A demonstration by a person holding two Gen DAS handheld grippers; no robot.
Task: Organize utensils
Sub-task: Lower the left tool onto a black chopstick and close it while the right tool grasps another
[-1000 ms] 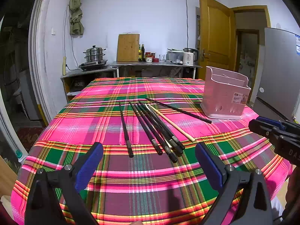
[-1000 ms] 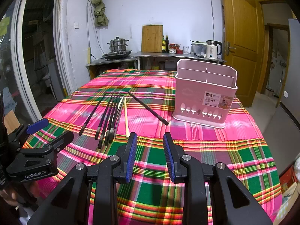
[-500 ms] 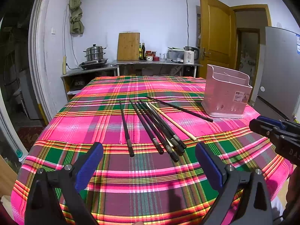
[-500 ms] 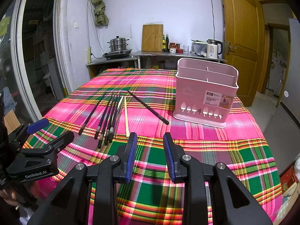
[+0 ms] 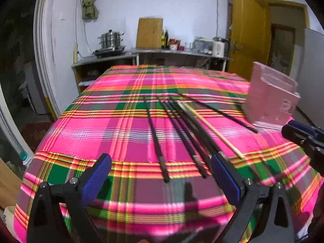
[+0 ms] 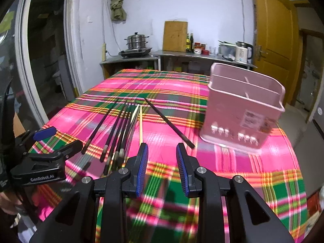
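Note:
Several dark chopsticks (image 5: pixel 182 133) and one pale wooden chopstick (image 5: pixel 216 131) lie side by side on the plaid tablecloth (image 5: pixel 101 127). They also show in the right wrist view (image 6: pixel 119 133). One dark chopstick (image 6: pixel 170 123) lies apart, angled toward the pink utensil basket (image 6: pixel 243 111), which stands upright and looks empty. My left gripper (image 5: pixel 161 176) is wide open just before the chopsticks' near ends. My right gripper (image 6: pixel 162 168) is partly open and empty, near the pale chopstick's (image 6: pixel 141 125) end.
The basket also shows at the right of the left wrist view (image 5: pixel 271 101). A counter (image 6: pixel 182 54) with pots, a cutting board and a kettle stands behind the table. A wooden door (image 6: pixel 271 40) is at the right. The table's near edge is below both grippers.
Both grippers have moved forward toward the chopsticks, which now look larger and closer. The jaw openings look unchanged. Nothing on the table has moved.

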